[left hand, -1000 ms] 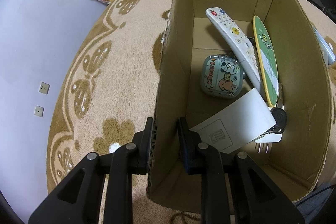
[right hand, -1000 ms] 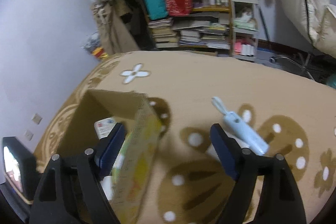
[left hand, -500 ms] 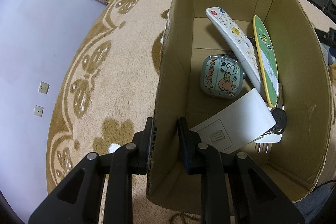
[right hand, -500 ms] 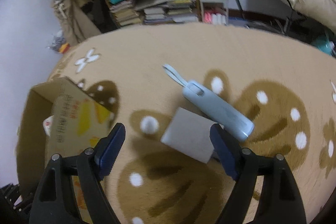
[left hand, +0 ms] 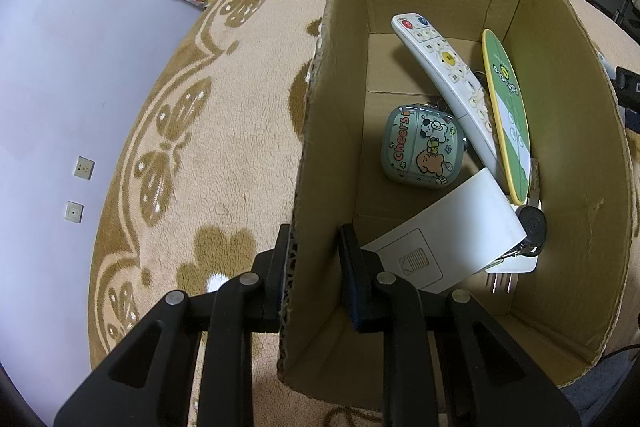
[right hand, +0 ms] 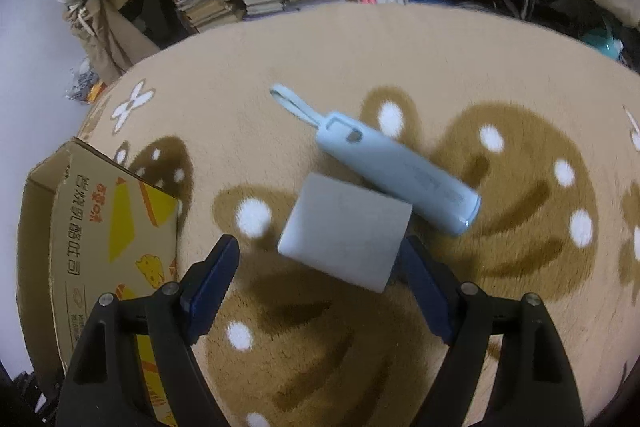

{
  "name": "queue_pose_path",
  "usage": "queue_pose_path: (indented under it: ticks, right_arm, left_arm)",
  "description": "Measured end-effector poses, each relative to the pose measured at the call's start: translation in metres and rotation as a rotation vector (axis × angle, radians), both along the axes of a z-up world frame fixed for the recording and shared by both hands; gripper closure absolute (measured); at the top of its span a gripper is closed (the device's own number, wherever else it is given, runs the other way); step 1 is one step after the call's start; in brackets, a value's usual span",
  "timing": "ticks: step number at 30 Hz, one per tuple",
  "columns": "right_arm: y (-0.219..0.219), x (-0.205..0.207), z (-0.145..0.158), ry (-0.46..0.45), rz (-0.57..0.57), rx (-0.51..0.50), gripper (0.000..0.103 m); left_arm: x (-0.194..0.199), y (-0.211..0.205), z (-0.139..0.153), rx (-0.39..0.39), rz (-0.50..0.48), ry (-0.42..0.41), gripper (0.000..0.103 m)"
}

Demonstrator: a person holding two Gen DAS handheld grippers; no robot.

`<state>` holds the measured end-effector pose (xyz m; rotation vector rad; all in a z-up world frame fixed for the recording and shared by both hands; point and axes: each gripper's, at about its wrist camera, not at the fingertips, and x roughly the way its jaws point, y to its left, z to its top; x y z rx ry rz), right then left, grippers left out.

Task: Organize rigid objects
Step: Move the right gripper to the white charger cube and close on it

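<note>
Down swung the right gripper [right hand: 316, 279], jaws apart around a grey card [right hand: 345, 230]; left gripper [left hand: 312, 267] clamps the cardboard box [left hand: 320, 155] wall, steadying it.

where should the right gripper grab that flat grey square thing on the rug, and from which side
Grip the grey square block across its two opposite straight side edges, coming down from above. It lies flat on the rug, so only the edges offer hold. The right gripper is open with its fingers already on either side of it. Stay on the near half, away from the light blue cylinder at its far corner.
</note>
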<state>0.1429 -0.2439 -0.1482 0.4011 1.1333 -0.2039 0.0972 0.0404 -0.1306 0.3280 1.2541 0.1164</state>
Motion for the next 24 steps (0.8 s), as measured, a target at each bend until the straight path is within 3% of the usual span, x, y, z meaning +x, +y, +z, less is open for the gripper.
queue_pose_path:
  ticks: [5,13,24]
  right_arm:
    - [0.0,0.002,-0.006,-0.001,0.001,-0.024,0.016]
    - [-0.017,0.005,-0.027,0.015,-0.065,0.062,0.02]
    - [-0.002,0.008,-0.028,0.031,-0.096,-0.062,0.024]
  left_arm:
    - [0.0,0.0,0.0,0.001,0.0,0.0,0.082]
    - [0.0,0.0,0.0,0.001,0.0,0.001,0.082]
    - [0.001,-0.001,-0.002,0.004,-0.001,0.001,0.081]
